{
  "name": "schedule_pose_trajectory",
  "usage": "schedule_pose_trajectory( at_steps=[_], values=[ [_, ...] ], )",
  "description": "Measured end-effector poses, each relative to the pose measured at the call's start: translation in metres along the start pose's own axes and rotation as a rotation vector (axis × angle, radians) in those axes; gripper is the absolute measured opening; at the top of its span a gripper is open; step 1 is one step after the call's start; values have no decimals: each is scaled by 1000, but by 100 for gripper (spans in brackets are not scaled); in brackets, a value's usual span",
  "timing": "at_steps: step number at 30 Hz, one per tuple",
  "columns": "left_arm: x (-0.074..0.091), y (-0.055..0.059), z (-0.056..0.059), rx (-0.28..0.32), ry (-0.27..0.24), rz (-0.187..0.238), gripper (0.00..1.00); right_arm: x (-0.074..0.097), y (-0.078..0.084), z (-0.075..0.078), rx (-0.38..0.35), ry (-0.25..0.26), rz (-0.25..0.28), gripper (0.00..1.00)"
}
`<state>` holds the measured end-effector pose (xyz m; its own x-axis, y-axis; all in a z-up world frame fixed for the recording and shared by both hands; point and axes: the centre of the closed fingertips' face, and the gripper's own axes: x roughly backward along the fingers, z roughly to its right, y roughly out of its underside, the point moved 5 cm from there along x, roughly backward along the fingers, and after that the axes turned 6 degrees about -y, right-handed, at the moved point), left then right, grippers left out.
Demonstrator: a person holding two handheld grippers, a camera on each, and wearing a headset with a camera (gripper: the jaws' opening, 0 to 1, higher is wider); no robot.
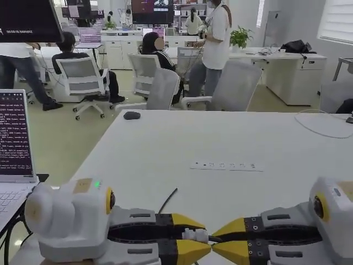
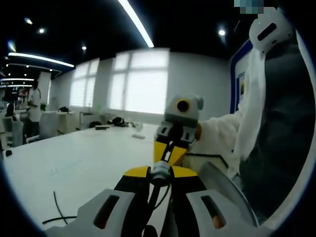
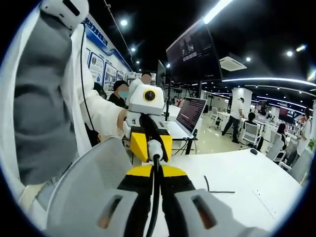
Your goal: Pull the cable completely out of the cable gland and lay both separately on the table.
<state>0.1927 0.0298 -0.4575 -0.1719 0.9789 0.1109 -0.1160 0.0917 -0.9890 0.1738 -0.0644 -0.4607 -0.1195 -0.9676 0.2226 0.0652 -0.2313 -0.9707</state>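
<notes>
Above the near edge of the white desk (image 1: 220, 143), two yellow-tipped claws meet tip to tip. The left claw (image 2: 160, 172) is clamped on the white cable gland (image 1: 194, 234); the right claw (image 3: 154, 171) pinches the black cable (image 3: 155, 193), its loose end trailing over the desk

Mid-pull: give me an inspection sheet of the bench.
Surface: white table.
Job's things: cable runs through gland, both off the table.
Clutter: laptop, mouse, marked strip.
Grippers: left gripper shut on gland, right gripper shut on cable, tips facing.
Cables: black tail on the table by the left gripper.
Surroundings: office chairs, desks, people.
</notes>
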Motion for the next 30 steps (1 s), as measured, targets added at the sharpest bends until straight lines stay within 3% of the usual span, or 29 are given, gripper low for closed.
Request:
schedule_pose_trajectory(
  at_steps=[12, 20, 30],
  values=[
    [-4, 2, -1, -12, 0, -10, 17, 4, 5, 3, 23, 8, -8, 2],
    [11, 3, -7, 0, -34, 3, 17, 8, 11, 5, 18, 22, -21, 2],
    [21, 2, -12, 1, -61, 17, 16, 21, 33, 9, -1, 56, -66, 2]
  ],
)
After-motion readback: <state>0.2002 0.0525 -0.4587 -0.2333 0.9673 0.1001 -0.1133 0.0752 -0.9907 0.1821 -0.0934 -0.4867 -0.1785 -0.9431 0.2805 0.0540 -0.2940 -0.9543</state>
